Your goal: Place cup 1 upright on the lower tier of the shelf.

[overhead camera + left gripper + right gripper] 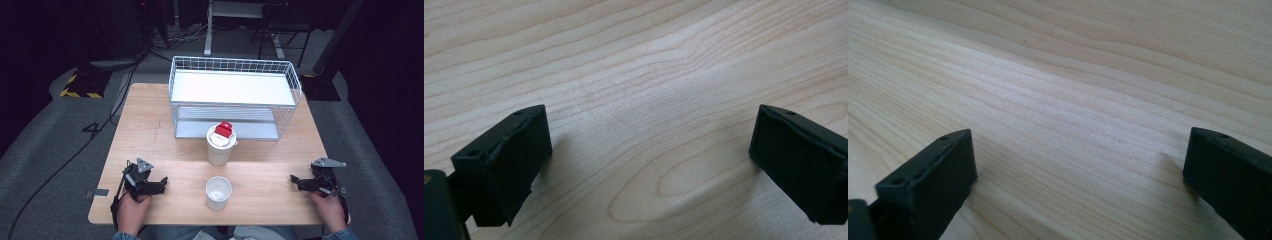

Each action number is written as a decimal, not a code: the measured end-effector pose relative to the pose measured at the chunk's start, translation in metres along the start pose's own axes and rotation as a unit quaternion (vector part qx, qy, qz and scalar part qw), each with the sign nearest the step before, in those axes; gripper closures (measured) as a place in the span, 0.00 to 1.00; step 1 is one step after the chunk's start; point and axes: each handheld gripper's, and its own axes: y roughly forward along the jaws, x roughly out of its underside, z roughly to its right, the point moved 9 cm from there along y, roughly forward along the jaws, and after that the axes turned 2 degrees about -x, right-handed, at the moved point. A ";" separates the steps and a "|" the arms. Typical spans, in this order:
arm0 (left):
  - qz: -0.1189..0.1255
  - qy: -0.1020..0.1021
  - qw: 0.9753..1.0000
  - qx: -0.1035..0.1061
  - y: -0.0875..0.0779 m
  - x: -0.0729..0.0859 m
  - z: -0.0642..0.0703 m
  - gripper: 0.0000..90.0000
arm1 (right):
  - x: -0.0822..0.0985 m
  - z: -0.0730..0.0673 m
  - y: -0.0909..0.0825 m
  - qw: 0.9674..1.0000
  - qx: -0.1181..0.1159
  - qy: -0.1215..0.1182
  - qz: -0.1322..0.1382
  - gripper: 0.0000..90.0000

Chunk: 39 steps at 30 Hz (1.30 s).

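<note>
The person rests both grippers low on the pale wooden table [150, 130]: the left gripper [161, 185] at about eight o'clock and the right gripper [295, 181] at about four, each with its black jaws spread wide over bare wood and pinching nothing. Between them, at six o'clock, stands a small open white paper cup [218, 192], well apart from both. Just beyond it is a taller white lidded cup [220, 147] with a red block [223, 129] on top, and at twelve o'clock a white wire shelf rack [235, 95].

My left gripper [161, 184] is black, topped by a grey three-cornered plate; my right gripper [295, 180] matches; my cuffs are blue denim.
</note>
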 end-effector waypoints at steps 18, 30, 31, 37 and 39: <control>-0.006 0.017 1.000 0.011 0.005 -0.004 0.002 0.00 | 0.000 0.000 0.001 1.000 -0.002 -0.002 -0.001 0.00; -0.006 0.014 1.000 0.010 0.006 -0.005 0.002 0.00 | -0.008 -0.004 -0.009 1.000 -0.011 -0.010 0.022 0.00; -0.006 0.014 1.000 0.010 0.006 -0.005 0.002 0.00 | -0.009 -0.005 -0.012 0.999 -0.012 -0.013 0.028 0.00; -0.006 0.014 1.000 0.010 0.006 -0.005 0.002 0.00 | -0.016 -0.016 -0.023 0.998 -0.025 -0.018 0.045 0.00; -0.006 0.014 1.000 0.010 0.006 -0.005 0.002 0.00 | -0.021 -0.024 -0.029 0.997 -0.038 -0.027 0.055 0.01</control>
